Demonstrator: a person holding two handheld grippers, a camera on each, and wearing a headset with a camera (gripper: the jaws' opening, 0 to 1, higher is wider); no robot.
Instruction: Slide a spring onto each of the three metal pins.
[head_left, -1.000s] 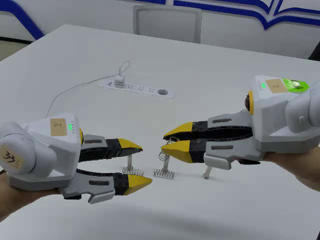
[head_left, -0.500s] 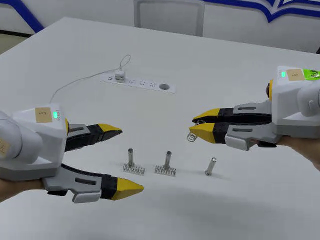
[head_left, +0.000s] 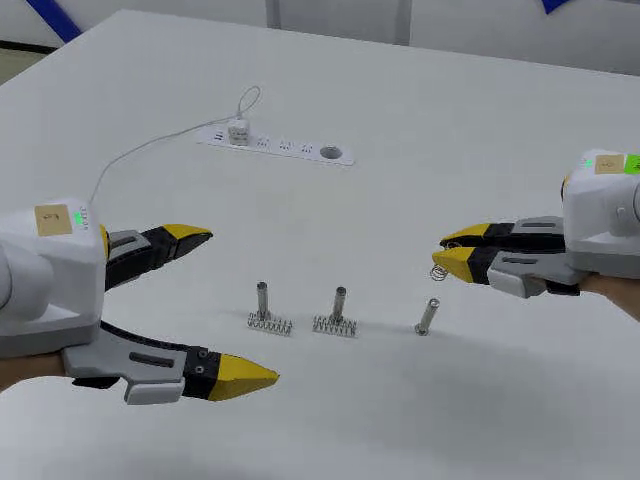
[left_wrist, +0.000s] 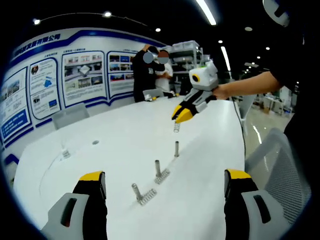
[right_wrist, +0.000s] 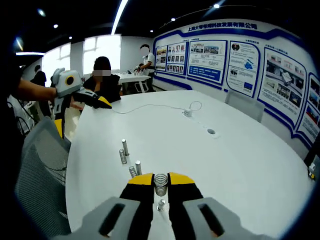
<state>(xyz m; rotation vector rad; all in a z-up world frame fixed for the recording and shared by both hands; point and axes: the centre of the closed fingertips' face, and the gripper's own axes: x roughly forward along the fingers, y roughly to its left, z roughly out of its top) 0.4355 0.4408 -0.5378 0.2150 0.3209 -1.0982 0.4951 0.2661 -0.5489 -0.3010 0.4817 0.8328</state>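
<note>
Three metal pins stand in a row on the white table: left pin (head_left: 262, 299), middle pin (head_left: 339, 302), and right pin (head_left: 428, 316), which leans. A loose spring (head_left: 270, 323) lies at the left pin's foot and another spring (head_left: 335, 326) at the middle pin's foot. My right gripper (head_left: 449, 256) hangs just above and right of the leaning pin, shut on a small spring (head_left: 438, 271), also seen between its tips (right_wrist: 160, 184). My left gripper (head_left: 228, 302) is wide open at the front left, with nothing between its jaws (left_wrist: 165, 185).
A white power strip (head_left: 275, 147) with a plugged charger (head_left: 238, 131) and a cable lies farther back on the table. A chair stands beyond the table's far edge. People stand in the background of both gripper views.
My right gripper has pulled back to the right with the spring, from over the middle pin to near the right pin. The left gripper opened wider and drew back leftward.
</note>
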